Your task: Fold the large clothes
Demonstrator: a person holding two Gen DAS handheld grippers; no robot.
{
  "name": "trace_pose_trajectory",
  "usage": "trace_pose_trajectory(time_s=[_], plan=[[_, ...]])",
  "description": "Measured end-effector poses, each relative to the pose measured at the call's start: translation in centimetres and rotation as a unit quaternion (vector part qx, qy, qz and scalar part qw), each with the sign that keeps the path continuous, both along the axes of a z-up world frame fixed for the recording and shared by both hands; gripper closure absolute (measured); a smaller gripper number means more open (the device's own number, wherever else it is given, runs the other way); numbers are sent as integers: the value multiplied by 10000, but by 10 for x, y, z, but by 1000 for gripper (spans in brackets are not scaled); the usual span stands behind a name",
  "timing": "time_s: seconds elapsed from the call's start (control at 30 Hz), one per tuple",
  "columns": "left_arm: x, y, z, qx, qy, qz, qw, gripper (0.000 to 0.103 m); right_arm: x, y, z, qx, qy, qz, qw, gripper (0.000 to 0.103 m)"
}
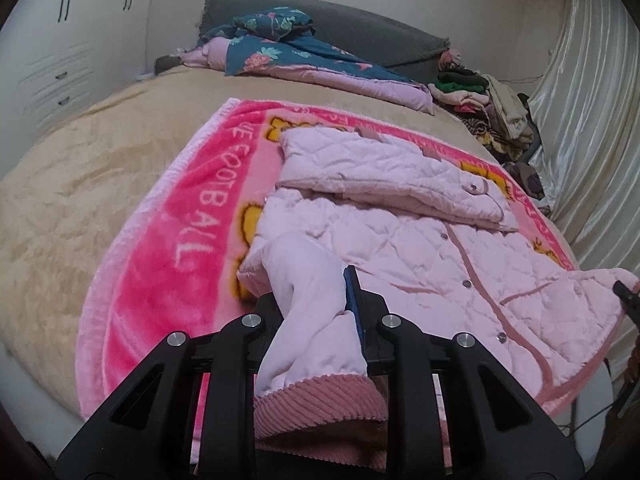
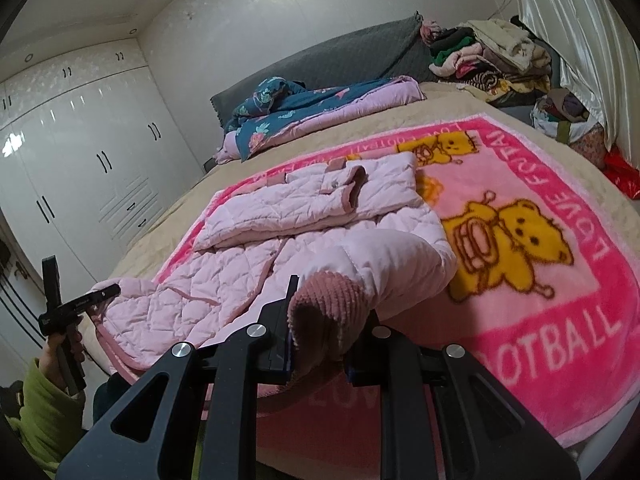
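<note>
A pale pink quilted jacket [image 1: 420,248] lies on a bright pink bear blanket [image 1: 160,240] on the bed. One sleeve is folded across its upper part [image 1: 384,168]. My left gripper [image 1: 316,300] is shut on the jacket's near corner, with a corduroy cuff [image 1: 320,404] hanging below the fingers. In the right wrist view the jacket [image 2: 256,248] lies ahead. My right gripper [image 2: 324,320] is shut on the other sleeve's corduroy cuff [image 2: 328,300]. The other gripper [image 2: 80,304] shows at the left, at the jacket's hem.
A beige bed cover [image 1: 80,184] lies under the blanket. A blue floral quilt [image 1: 288,52] and a grey headboard [image 1: 360,28] are at the far end. A pile of clothes [image 2: 488,56] sits by the curtain [image 1: 592,120]. White wardrobes [image 2: 80,160] stand at the left.
</note>
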State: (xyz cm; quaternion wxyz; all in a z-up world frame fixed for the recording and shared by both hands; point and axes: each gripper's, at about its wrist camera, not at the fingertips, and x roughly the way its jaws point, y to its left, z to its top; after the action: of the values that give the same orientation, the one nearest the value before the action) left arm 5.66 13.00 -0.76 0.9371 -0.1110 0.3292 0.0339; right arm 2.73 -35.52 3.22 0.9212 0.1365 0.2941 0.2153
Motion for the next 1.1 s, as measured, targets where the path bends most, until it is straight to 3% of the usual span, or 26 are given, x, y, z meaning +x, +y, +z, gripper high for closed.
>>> trace_pose_trajectory(time_s=[0.7, 1.1], plan=[[27, 7, 28, 34, -347, 51, 9994, 87, 27, 8, 47, -39, -460, -46, 9989, 86], [45, 10, 59, 69, -612, 91, 9981, 87, 42, 4, 69, 59, -654, -169, 9977, 86]])
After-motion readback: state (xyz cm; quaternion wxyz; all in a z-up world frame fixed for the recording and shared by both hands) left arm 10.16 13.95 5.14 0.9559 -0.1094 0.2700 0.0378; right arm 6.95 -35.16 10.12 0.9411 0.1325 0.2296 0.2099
